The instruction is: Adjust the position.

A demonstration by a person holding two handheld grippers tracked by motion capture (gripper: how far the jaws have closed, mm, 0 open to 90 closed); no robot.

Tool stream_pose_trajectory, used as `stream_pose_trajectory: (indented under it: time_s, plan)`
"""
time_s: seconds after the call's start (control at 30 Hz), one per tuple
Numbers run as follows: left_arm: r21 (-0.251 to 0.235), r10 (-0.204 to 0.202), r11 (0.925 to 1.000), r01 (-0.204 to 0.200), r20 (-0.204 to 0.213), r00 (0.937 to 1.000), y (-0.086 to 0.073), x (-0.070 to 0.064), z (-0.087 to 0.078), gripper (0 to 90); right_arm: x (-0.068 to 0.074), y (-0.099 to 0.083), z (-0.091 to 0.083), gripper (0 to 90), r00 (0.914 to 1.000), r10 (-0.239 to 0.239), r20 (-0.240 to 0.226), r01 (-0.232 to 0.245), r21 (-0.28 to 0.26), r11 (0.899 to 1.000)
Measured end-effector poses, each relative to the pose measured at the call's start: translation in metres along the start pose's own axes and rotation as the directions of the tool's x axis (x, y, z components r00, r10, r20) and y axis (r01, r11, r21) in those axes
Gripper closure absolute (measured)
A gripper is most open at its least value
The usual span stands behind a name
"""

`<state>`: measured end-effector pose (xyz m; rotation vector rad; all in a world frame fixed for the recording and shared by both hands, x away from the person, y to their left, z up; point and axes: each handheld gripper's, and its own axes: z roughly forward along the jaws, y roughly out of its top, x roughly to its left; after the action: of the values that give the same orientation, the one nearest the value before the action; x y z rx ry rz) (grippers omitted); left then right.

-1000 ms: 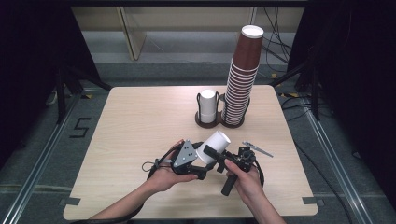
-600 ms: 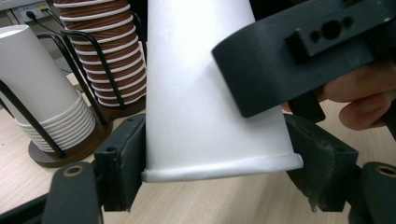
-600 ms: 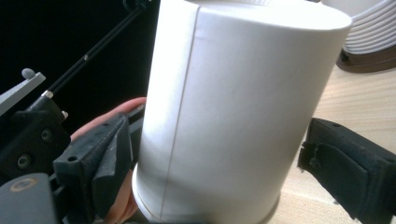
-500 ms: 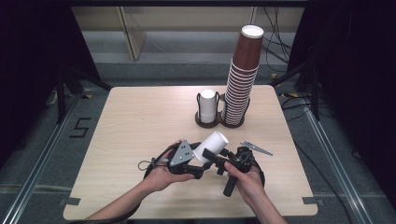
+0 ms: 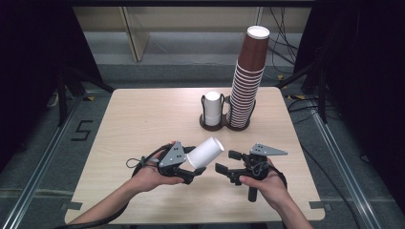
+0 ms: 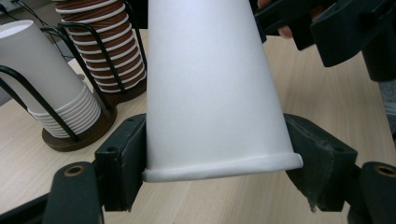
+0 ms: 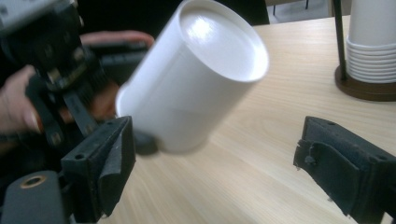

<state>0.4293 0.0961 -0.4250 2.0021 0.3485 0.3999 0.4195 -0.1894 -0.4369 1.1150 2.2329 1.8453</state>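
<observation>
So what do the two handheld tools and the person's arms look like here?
Both tools are black: the left tool and right tool each carry a grey three-cornered plate on top and two blocky black jaws with worn pads. A black cable trails from the left. Forearms are bare, without sleeves.

Your left gripper (image 5: pixel 193 170) is clamped on the white cup (image 5: pixel 205 151), which juts up and right toward your right gripper (image 5: pixel 224 162), its jaws spread wide just beside it; little room lies between the two. The table (image 5: pixel 143 119) is bare to the left and across the middle, so you can pass there. At the far edge the cup holder (image 5: pixel 224 125) blocks the way, carrying a short white stack (image 5: pixel 212 107) and a tall brown stack (image 5: pixel 248 76).
</observation>
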Motion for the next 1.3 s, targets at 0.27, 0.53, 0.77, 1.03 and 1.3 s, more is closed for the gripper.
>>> stream_pose_trajectory:
  time_s: [0.27, 0.53, 0.77, 1.03, 1.3]
  plan:
    - [0.052, 0.043, 0.9976, -0.046, 0.045, 0.9981, 0.001, 0.002, -0.011, 26.4, -0.001, -0.004, -0.008, 14.7, 0.9821, -0.187, 0.015, 0.184, 0.133, 0.974]
    - [0.119, 0.105, 0.9859, -0.117, 0.105, 0.9890, 0.002, 0.001, -0.014, 26.4, 0.004, -0.006, -0.003, 15.3, 0.9350, -0.341, -0.097, 0.355, 0.290, 0.889]
    - [0.170, 0.126, 0.9737, -0.152, 0.155, 0.9799, 0.002, -0.002, -0.013, 26.7, 0.010, -0.003, 0.004, 15.3, 0.8753, -0.444, -0.193, 0.483, 0.392, 0.783]
    - [0.254, 0.159, 0.9423, -0.218, 0.233, 0.9593, 0.003, -0.007, -0.012, 26.9, 0.014, 0.006, 0.010, 15.5, 0.7860, -0.553, -0.276, 0.614, 0.450, 0.648]
    - [0.317, 0.189, 0.9073, -0.277, 0.280, 0.9411, 0.005, -0.011, -0.006, 27.0, 0.017, 0.017, 0.022, 15.6, 0.7431, -0.601, -0.295, 0.663, 0.447, 0.601]
